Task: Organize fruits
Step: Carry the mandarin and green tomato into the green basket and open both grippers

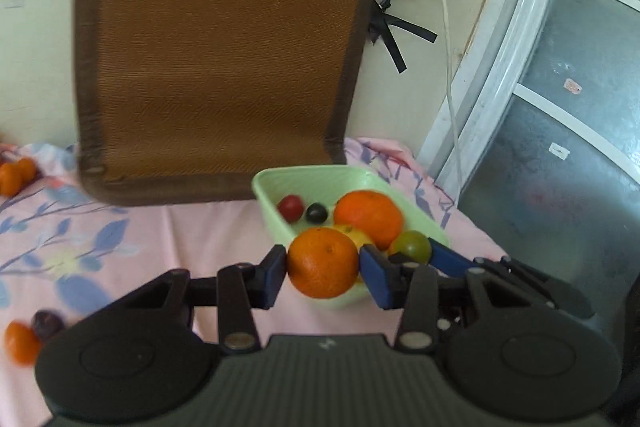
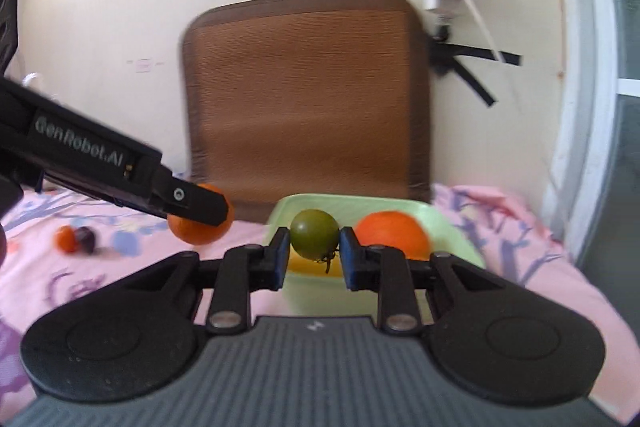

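The left gripper (image 1: 323, 264) clamps a round orange mandarin (image 1: 322, 263) across its middle, near the pale green plastic bowl (image 1: 280, 183). The right gripper (image 2: 313, 247) pinches a small green tomato (image 2: 314, 234), probably soft and easily bruised, over that bowl.

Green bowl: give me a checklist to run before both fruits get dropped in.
1. Left gripper holds its orange squarely between the pads: ok.
2. Right gripper holds the green tomato: ok.
3. Green bowl upright on the pink cloth: ok.
4. Free room in the bowl: ok on the far left side, beside the red tomato and dark fruit; the near side is crowded by another orange.
5. Grippers clear of each other: cannot tell, they are close.
6. Fruits directly over the bowl: cannot tell.
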